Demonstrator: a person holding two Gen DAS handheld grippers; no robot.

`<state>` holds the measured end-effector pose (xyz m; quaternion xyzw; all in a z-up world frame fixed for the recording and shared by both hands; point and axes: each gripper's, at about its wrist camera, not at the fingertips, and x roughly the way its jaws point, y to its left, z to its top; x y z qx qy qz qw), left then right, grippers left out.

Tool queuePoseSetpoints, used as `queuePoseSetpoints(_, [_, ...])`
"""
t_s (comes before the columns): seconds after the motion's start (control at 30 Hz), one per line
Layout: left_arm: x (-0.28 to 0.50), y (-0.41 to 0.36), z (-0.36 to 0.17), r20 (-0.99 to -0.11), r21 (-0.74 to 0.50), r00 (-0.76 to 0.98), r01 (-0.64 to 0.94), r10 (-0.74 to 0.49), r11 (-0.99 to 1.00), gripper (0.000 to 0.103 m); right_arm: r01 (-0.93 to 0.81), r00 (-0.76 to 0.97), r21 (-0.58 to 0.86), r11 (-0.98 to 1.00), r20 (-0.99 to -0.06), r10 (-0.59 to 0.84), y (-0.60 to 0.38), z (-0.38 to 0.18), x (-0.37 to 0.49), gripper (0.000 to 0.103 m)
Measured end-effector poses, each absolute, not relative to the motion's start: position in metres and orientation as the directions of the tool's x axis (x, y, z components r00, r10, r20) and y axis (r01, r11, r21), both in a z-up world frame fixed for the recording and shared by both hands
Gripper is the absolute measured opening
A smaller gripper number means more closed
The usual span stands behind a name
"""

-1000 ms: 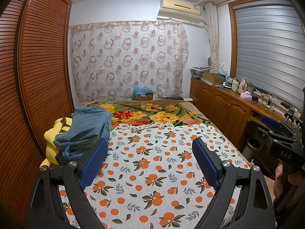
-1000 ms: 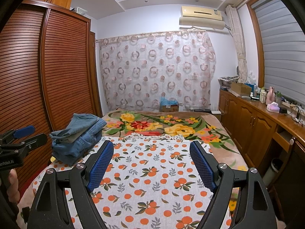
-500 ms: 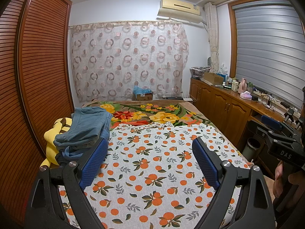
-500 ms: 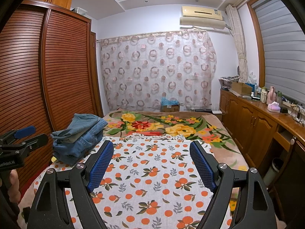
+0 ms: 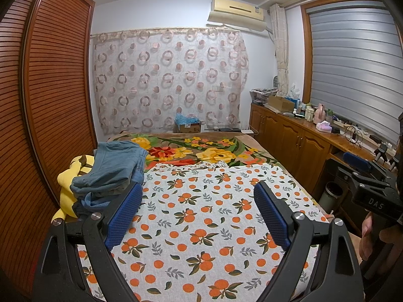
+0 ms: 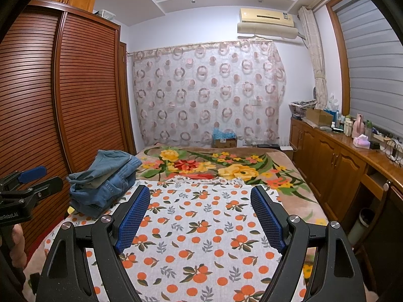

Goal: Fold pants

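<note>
left claw wide, empty | right claw wide, empty | pants stacked on bed left edge | folded or pending: unclear

Faded blue denim pants lie piled on a white sheet printed with oranges; beyond the sheet, a brown blanket blooms yellow and red.
</note>
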<state>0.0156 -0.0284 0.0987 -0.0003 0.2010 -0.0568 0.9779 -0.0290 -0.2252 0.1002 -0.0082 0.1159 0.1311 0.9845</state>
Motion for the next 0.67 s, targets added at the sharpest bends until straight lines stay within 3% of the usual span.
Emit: queuePoseSetpoints(0.67, [0.0158, -0.0278, 0.0985, -0.395, -0.022, 0.912, 0.109, -0.109, 0.994, 0.091, -0.260, 0.939, 0.017, 0.966, -0.227, 0.256, -0.2263, 0.0987, -0.0293, 0.084])
